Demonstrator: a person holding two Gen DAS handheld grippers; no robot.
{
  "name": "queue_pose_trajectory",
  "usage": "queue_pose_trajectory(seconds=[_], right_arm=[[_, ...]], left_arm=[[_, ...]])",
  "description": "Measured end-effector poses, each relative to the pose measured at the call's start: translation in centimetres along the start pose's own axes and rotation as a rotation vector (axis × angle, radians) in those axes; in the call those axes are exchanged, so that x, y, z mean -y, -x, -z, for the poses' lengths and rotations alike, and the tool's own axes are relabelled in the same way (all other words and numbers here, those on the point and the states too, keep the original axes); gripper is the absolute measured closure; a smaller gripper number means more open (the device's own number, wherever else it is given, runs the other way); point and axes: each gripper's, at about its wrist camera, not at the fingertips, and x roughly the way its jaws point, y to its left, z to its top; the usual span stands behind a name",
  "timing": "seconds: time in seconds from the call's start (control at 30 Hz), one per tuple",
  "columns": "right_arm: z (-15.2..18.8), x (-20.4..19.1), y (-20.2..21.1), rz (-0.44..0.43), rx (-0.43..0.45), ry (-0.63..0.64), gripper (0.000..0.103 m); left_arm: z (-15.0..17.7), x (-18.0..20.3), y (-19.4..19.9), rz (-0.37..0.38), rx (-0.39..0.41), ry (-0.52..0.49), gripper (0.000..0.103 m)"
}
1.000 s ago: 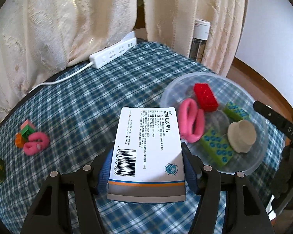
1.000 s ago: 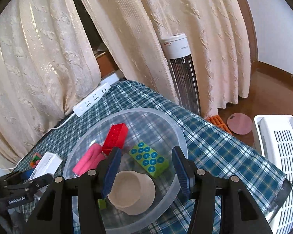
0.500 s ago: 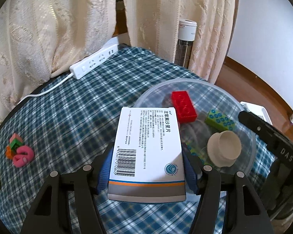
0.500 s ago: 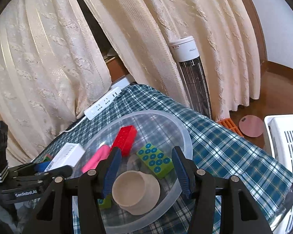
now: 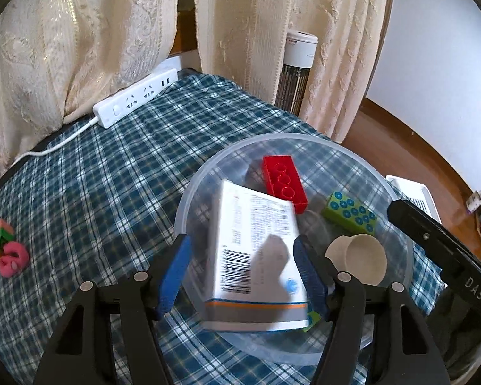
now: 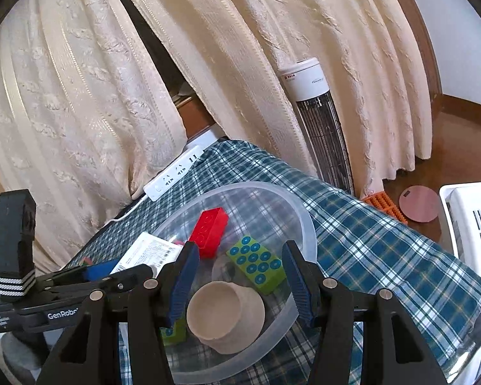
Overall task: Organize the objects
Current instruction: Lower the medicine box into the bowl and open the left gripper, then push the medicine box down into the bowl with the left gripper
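The white medicine box lies tilted and blurred inside the clear plastic bowl, between the jaws of my left gripper. Those jaws are opening, and the left pad stands clear of the box. The bowl also holds a red brick, a green brick with blue dots and a beige cup. My right gripper hovers open over the bowl's near side, above the beige cup, with nothing in it. The box's corner shows at its left.
On the checked tablecloth at the far left lie a pink curled toy and small coloured blocks. A white power strip lies by the curtains. A tower heater stands behind the table. A white basket is on the floor.
My left gripper carried the box to the right over the bowl and widened its jaws. The box has slipped loose and tilted into the bowl, hiding the pink toy there. The right gripper tilted up slightly.
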Motion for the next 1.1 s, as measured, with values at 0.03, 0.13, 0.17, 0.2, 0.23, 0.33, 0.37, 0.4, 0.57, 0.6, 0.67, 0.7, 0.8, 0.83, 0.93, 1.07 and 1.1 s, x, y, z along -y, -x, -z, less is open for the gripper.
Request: queue_pose_trajectory(seconds=[0.03, 0.13, 0.17, 0.2, 0.23, 0.33, 0.37, 0.4, 0.57, 0.6, 0.67, 0.7, 0.8, 0.83, 0.93, 1.07, 1.1], right_arm=[[0.0, 0.0, 0.0, -0.002, 0.000, -0.001, 0.046], [0.0, 0.1, 0.0, -0.002, 0.000, -0.006, 0.046], [0.0, 0.1, 0.0, -0.003, 0.000, -0.006, 0.046], [0.0, 0.1, 0.0, -0.002, 0.000, -0.006, 0.046], [0.0, 0.1, 0.0, -0.002, -0.001, -0.007, 0.046], [0.0, 0.1, 0.0, -0.003, -0.001, -0.007, 0.046], [0.0, 0.1, 0.0, -0.003, -0.001, -0.006, 0.046], [0.0, 0.1, 0.0, -0.002, -0.001, -0.006, 0.046], [0.0, 0.1, 0.0, 0.002, -0.002, -0.004, 0.046], [0.0, 0.1, 0.0, 0.003, -0.003, -0.004, 0.046], [0.0, 0.1, -0.1, 0.005, -0.003, -0.003, 0.046], [0.0, 0.1, -0.1, 0.006, -0.004, -0.003, 0.046], [0.0, 0.0, -0.1, 0.010, -0.005, -0.001, 0.046], [0.0, 0.1, -0.1, 0.011, -0.005, -0.001, 0.046], [0.0, 0.0, -0.1, 0.012, -0.006, 0.000, 0.046], [0.0, 0.0, -0.1, 0.014, -0.006, 0.001, 0.046], [0.0, 0.0, -0.1, 0.015, -0.006, 0.001, 0.046]], left_arm=[[0.0, -0.1, 0.0, -0.001, -0.001, 0.003, 0.035], [0.2, -0.3, 0.2, -0.010, 0.001, 0.008, 0.035], [0.3, -0.3, 0.3, -0.012, 0.001, 0.009, 0.035], [0.4, -0.4, 0.3, -0.014, 0.001, 0.011, 0.035], [0.5, -0.5, 0.4, -0.014, 0.000, 0.013, 0.035], [0.8, -0.8, 0.6, -0.011, -0.004, 0.020, 0.035], [0.9, -0.8, 0.7, -0.009, -0.005, 0.021, 0.035], [1.1, -0.9, 0.9, -0.007, -0.005, 0.022, 0.035], [1.7, -1.3, 2.0, 0.006, 0.000, 0.028, 0.035], [1.9, -1.4, 2.3, 0.009, 0.003, 0.027, 0.035], [2.2, -1.4, 2.7, 0.011, 0.005, 0.024, 0.035], [2.4, -1.4, 3.0, 0.013, 0.006, 0.021, 0.035], [3.0, -1.4, 3.5, 0.017, 0.006, 0.010, 0.035], [3.1, -1.3, 3.6, 0.017, 0.006, 0.006, 0.035], [3.4, -1.1, 3.5, 0.004, 0.008, -0.011, 0.035], [3.5, -1.2, 3.0, 0.004, 0.007, -0.008, 0.034], [3.4, -1.2, 2.9, 0.000, 0.008, -0.007, 0.033]])
